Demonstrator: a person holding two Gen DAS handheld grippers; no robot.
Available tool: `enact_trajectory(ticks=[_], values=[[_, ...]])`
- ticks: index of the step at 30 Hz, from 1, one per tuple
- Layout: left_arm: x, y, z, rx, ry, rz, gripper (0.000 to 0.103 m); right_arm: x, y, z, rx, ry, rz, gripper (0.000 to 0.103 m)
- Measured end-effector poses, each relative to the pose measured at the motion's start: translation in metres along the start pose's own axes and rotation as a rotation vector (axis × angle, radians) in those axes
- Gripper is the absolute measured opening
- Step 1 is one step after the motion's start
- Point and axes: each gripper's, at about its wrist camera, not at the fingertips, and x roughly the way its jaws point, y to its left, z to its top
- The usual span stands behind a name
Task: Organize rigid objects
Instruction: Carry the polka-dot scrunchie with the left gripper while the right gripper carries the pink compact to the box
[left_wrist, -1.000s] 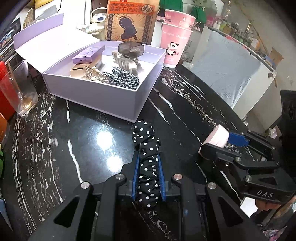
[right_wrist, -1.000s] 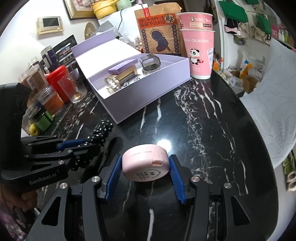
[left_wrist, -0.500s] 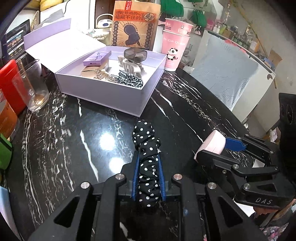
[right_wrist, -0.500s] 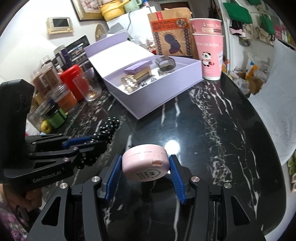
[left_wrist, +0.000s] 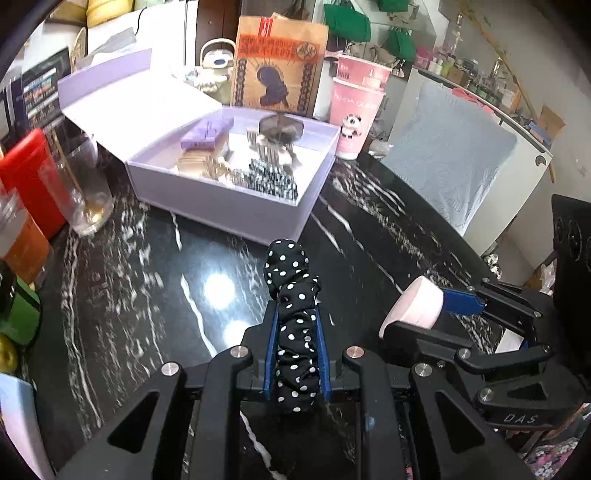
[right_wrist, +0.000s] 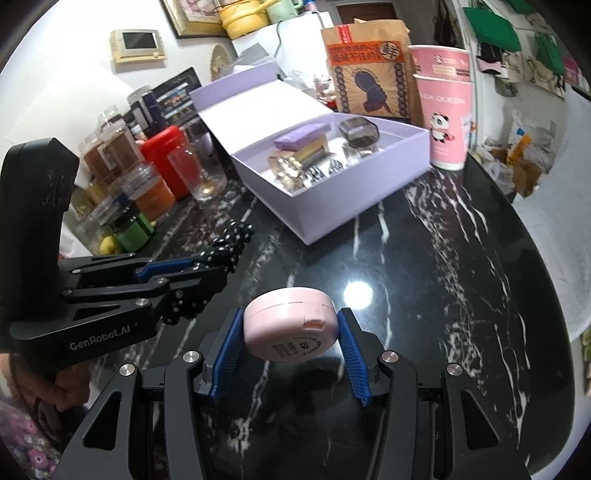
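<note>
My left gripper (left_wrist: 294, 317) is shut on a black polka-dot scrunchie (left_wrist: 291, 295), held above the black marble table (left_wrist: 147, 295). My right gripper (right_wrist: 290, 332) is shut on a round pink compact case (right_wrist: 290, 328), also held above the table. The compact also shows in the left wrist view (left_wrist: 413, 308), and the scrunchie in the right wrist view (right_wrist: 227, 245). An open lilac box (left_wrist: 221, 203) stands ahead. It holds a purple card (left_wrist: 207, 133), a dark clear clip (left_wrist: 280, 127), a checked scrunchie (left_wrist: 271, 179) and metal clips. The box also shows in the right wrist view (right_wrist: 343, 195).
Pink paper cups (left_wrist: 354, 110) and a brown paper bag (left_wrist: 279, 66) stand behind the box. A glass (left_wrist: 79, 184), a red container (left_wrist: 26, 177) and several jars (right_wrist: 118, 184) line the table's left side. The table's rounded edge (right_wrist: 554, 295) runs on the right.
Both grippers have pulled back from the box and risen a little, still holding the scrunchie and the compact. The box looks smaller and farther off.
</note>
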Motion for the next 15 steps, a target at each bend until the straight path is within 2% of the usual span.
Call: enact_trajectory(ticks=[15], values=[[0.004, 0.018, 0.037, -0.033, -0.007, -0.012, 0.018, 0.006, 0.006, 0.039, -0.043, -0.011, 0.059, 0.051]])
